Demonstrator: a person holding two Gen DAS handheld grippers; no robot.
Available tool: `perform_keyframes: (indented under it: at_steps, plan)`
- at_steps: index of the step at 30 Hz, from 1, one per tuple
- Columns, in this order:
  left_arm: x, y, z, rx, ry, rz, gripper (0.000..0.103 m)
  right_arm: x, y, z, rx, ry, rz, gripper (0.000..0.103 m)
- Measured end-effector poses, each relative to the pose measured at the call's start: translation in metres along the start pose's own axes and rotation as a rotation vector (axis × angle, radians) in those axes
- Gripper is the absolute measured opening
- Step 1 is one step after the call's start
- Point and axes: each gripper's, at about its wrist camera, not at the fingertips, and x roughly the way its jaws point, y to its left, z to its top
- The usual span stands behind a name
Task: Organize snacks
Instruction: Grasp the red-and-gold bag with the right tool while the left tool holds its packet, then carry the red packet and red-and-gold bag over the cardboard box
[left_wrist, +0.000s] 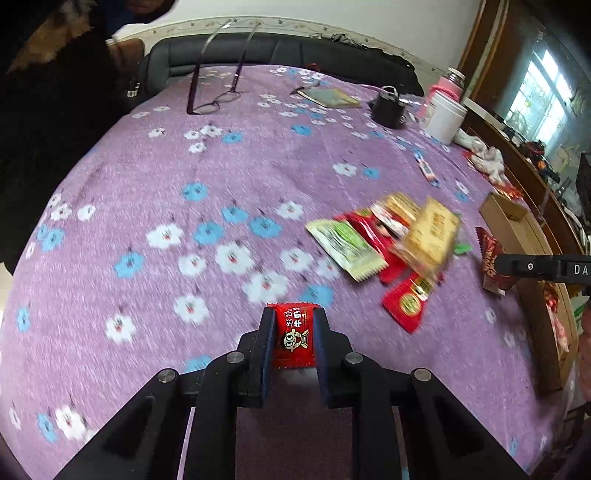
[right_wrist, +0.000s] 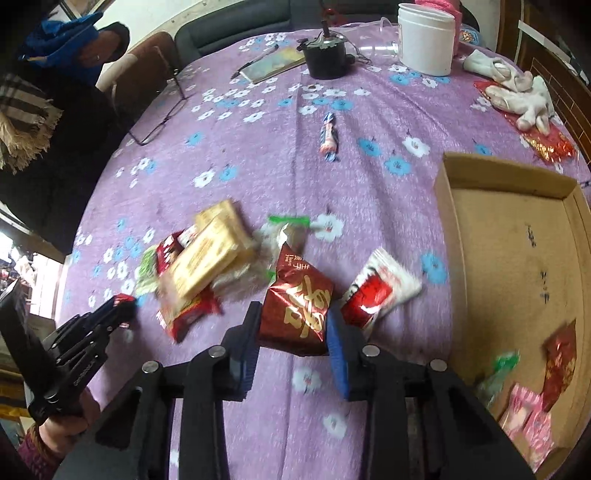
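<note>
Left wrist view: the counter (left_wrist: 155, 177) carried a purple cloth printed with white and blue flowers. A dark sofa stood along its far edge, with a pale wall behind. Spectacles (left_wrist: 214, 101), a notebook (left_wrist: 332, 96), a black device (left_wrist: 388, 107) and a white tub (left_wrist: 443, 118) lay toward the far side. The left half of the cloth was bare, giving open room. The left claw (left_wrist: 294, 334) was clamped on a small red candy (left_wrist: 294, 338), held above the cloth. A loose snack pile (left_wrist: 388, 236) lay to the right, near a cardboard box (left_wrist: 532, 236) at the right edge.

Right wrist view: the right claw (right_wrist: 294, 325) gripped a dark red foil packet (right_wrist: 295, 302) by both pads. A red-and-white sachet (right_wrist: 380, 291) lay just beside it. The cardboard box (right_wrist: 517, 236) sat open at right, with several wrapped snacks in its near corner. A striped candy (right_wrist: 328, 136) lay alone mid-cloth. White gloves (right_wrist: 517, 88) rested near the far right edge. The left claw (right_wrist: 118, 306) appeared at lower left, in a hand (right_wrist: 62, 424).
</note>
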Motion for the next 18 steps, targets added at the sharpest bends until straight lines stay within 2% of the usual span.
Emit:
perform_keyframes:
  at_steps: [6,18]
  plan:
    - [-0.008,-0.020,-0.014,0.017,0.007,-0.033,0.019,-0.007,0.005,-0.019,-0.006,0.016,0.037,0.032]
    - [-0.018,-0.042,-0.015,0.040,-0.006,-0.056,0.019,-0.005,0.017,-0.045,-0.055,0.056,0.071,0.032]
